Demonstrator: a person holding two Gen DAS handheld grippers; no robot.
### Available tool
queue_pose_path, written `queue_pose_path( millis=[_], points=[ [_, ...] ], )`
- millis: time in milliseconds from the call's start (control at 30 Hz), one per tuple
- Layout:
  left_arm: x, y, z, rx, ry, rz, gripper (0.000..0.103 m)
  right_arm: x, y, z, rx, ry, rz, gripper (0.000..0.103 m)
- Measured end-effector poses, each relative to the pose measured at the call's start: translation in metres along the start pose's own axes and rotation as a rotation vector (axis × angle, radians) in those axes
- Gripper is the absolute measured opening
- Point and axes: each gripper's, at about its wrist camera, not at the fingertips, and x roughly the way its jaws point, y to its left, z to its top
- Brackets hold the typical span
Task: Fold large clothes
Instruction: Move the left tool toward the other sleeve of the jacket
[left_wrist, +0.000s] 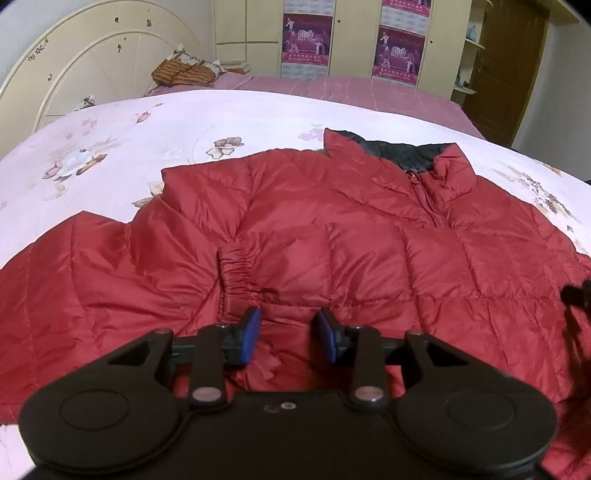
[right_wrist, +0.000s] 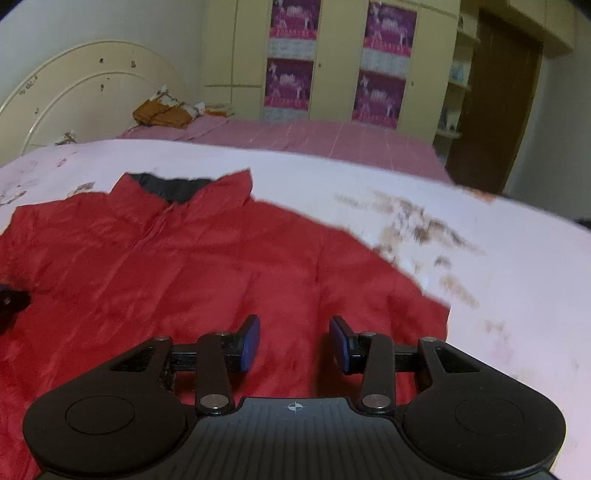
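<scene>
Red puffer jacket (left_wrist: 332, 229) spread on bed (left_wrist: 184, 122), one sleeve (left_wrist: 129, 266) laid across; left hand-held gripper (left_wrist: 288, 334) and right hand-held gripper (right_wrist: 294, 341) both agape, empty; most folding judged undone.

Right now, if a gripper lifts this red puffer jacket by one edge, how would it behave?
The red puffer jacket would probably drape and sag, since it lies rumpled. Its shiny shell looks slippery, and the quilted padding suggests it is light but springy.

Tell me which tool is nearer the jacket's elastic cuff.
Left. The left tool hangs open just below the cuff. The right tool, also open, is over the jacket's other side, with no cuff in its view.
</scene>
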Motion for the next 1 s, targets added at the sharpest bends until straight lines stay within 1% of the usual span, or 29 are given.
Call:
queue_pose_path(
  millis=[67,133,233,267,300,333,367,400,467,500,567,600,633,700,767,1000],
  points=[
    [0.0,-0.001,0.0,0.007,-0.002,0.008,0.035,0.004,-0.001,-0.008,-0.012,0.032,-0.002,0.041],
    [0.0,-0.003,0.0,0.011,-0.002,0.015,0.035,0.007,-0.006,-0.014,-0.01,0.045,0.005,0.041],
    [0.0,-0.005,0.001,0.02,0.005,0.023,0.035,0.004,-0.006,-0.013,-0.004,0.068,-0.008,0.041],
    [0.0,-0.005,0.002,0.022,0.008,0.025,0.035,-0.003,-0.006,-0.011,0.008,0.056,0.0,0.041],
    [0.0,-0.006,0.002,0.025,0.01,0.028,0.035,-0.01,-0.005,-0.011,0.01,0.021,0.022,0.041],
    [0.0,-0.007,0.003,0.03,0.012,0.032,0.035,-0.012,-0.001,-0.013,-0.007,0.016,0.021,0.041],
    [0.0,-0.008,0.003,0.034,0.013,0.035,0.035,-0.005,0.003,-0.017,-0.035,0.06,0.016,0.041],
    [-0.001,-0.008,0.004,0.033,0.015,0.038,0.035,0.0,0.004,-0.021,-0.044,0.079,0.021,0.041],
    [-0.007,-0.007,0.005,0.016,0.026,0.046,0.035,0.0,0.004,-0.023,-0.053,0.072,0.02,0.041],
    [-0.014,-0.005,0.005,-0.007,0.025,0.05,0.037,-0.001,0.004,-0.022,-0.05,0.079,0.02,0.041],
    [-0.028,0.0,0.004,-0.04,0.012,0.054,0.051,-0.007,0.002,-0.019,-0.026,0.071,0.041,0.041],
    [-0.035,0.003,0.002,-0.049,0.001,0.065,0.063,-0.011,0.001,-0.018,-0.013,0.056,0.058,0.041],
    [-0.043,0.005,0.001,-0.055,-0.013,0.079,0.068,-0.016,0.002,-0.019,-0.002,0.041,0.074,0.041],
    [-0.054,0.012,-0.002,-0.065,-0.025,0.092,0.068,-0.024,0.004,-0.018,0.014,0.018,0.102,0.041],
    [-0.063,0.023,-0.007,-0.088,-0.013,0.113,0.068,-0.03,0.011,-0.016,0.02,0.011,0.134,0.041],
    [-0.086,0.069,-0.026,-0.179,0.003,0.163,0.069,-0.043,0.049,-0.006,0.0,-0.018,0.213,0.041]
  ],
)
